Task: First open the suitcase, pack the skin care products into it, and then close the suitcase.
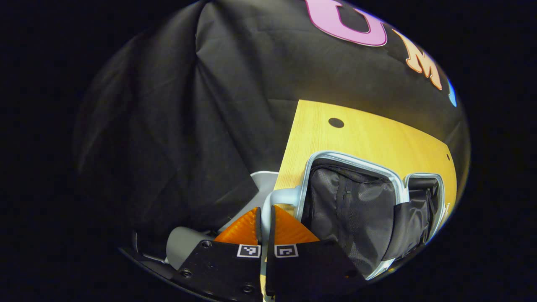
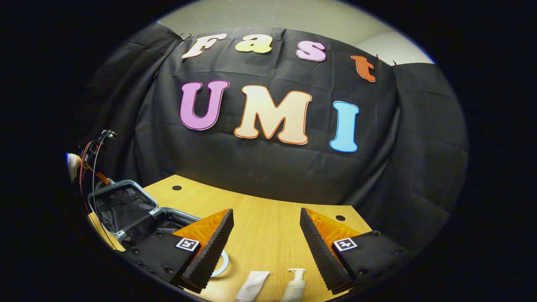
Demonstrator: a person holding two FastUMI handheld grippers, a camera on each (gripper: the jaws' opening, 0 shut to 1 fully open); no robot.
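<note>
One suitcase (image 1: 356, 201) is lying open on the wooden table (image 1: 361, 134), and two skin care products are waiting beside it. In the left gripper view, my left gripper (image 1: 265, 222) is sitting with its two fingers drawn almost together around the pale handle (image 1: 285, 196) on the suitcase's edge; I cannot tell whether both are pressing on it. The case is spreading out toward three o'clock from there, showing its pale blue rim and dark mesh lining with a zip pocket, its two halves splayed side by side.

In the right gripper view, my right gripper (image 2: 266, 235) is hovering over the table with its fingers wide apart and nothing between them. The open suitcase (image 2: 126, 205) is lying at nine o'clock of it, one half propped up at the table's corner. At six o'clock, the white tube (image 2: 251, 286) and the pump bottle (image 2: 295, 285) are lying just beside each other on the wood, outside the case. A pale ring (image 2: 222, 262) is peeking out by my left-hand finger.
</note>
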